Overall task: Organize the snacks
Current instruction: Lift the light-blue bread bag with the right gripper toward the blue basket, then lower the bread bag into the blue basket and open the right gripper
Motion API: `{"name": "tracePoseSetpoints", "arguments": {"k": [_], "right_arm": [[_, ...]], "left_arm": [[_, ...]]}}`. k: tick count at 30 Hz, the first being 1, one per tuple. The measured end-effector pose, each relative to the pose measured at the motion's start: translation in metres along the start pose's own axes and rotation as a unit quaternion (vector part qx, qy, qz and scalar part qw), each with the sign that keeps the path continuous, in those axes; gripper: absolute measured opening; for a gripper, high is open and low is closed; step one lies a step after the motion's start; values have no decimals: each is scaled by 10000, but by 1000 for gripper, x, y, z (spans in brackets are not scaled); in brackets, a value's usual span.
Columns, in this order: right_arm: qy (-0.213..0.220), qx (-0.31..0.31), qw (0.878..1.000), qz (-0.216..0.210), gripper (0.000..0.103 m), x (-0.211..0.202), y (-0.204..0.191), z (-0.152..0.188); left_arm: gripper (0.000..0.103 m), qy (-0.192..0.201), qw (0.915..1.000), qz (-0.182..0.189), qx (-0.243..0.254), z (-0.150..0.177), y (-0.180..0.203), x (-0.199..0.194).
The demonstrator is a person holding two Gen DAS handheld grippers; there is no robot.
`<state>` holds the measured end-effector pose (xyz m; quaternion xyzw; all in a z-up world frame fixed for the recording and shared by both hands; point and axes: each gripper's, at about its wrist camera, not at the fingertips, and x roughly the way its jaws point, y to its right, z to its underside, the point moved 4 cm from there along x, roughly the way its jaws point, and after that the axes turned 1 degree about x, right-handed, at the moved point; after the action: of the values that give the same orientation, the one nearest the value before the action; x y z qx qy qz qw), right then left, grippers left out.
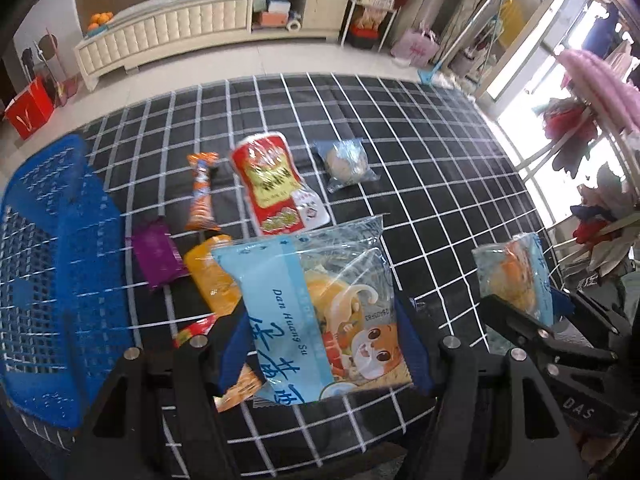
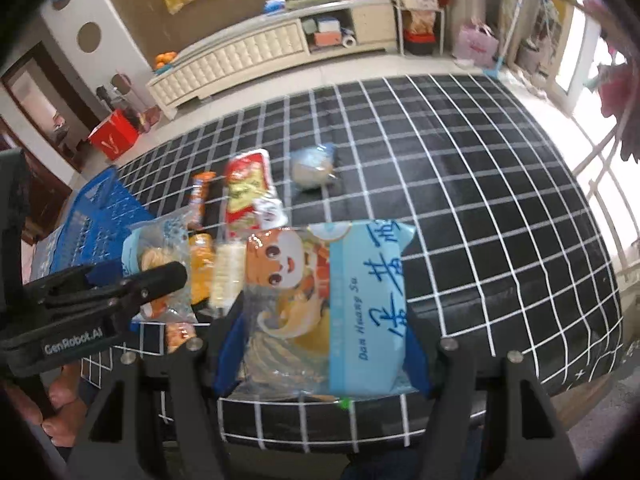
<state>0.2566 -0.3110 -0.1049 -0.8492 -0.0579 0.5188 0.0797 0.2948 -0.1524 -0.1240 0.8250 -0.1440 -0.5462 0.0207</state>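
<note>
In the left wrist view my left gripper [image 1: 326, 344] is shut on a light blue snack bag with a cartoon cat [image 1: 320, 300], lifted above the checked cloth [image 1: 420, 160]. My right gripper [image 2: 324, 360] is shut on a second light blue bag of the same kind [image 2: 340, 300], also off the table. Each gripper shows in the other's view: the right gripper [image 1: 528, 300] with its bag [image 1: 512, 272] at the right, the left gripper [image 2: 136, 268] with its bag [image 2: 160, 248] at the left. A blue plastic basket [image 1: 60, 280] stands at the table's left end.
On the cloth lie a red pack [image 1: 272, 184], an orange stick pack [image 1: 202, 192], a purple pack [image 1: 158, 256], an orange-yellow pack [image 1: 212, 280] and a clear bag with a round bun [image 1: 346, 164]. A cream cabinet [image 1: 180, 28] stands beyond the table.
</note>
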Motion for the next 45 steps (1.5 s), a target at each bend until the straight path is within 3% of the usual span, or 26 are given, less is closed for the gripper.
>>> {"name": "tracePoseSetpoints", "arguments": {"k": [5, 16, 26, 30, 37, 45], "right_arm": [[216, -258, 9994, -108, 71, -20, -39, -7], [465, -777, 9930, -765, 71, -36, -138, -14], [365, -1350, 9849, -1017, 71, -15, -214, -14], [234, -1500, 9818, -1143, 71, 1, -241, -22], [111, -1683, 9809, -974, 71, 35, -269, -30], [-133, -1499, 9843, -923, 71, 67, -270, -41]], "left_arm": [[63, 257, 9996, 4, -90, 9, -27, -42], [63, 614, 9963, -509, -330, 34, -110, -116], [63, 827, 9933, -801, -132, 53, -174, -161], [63, 836, 9932, -808, -54, 48, -195, -162], [64, 619, 9944, -855, -23, 27, -227, -137], [66, 362, 9962, -774, -175, -5, -259, -94]]}}
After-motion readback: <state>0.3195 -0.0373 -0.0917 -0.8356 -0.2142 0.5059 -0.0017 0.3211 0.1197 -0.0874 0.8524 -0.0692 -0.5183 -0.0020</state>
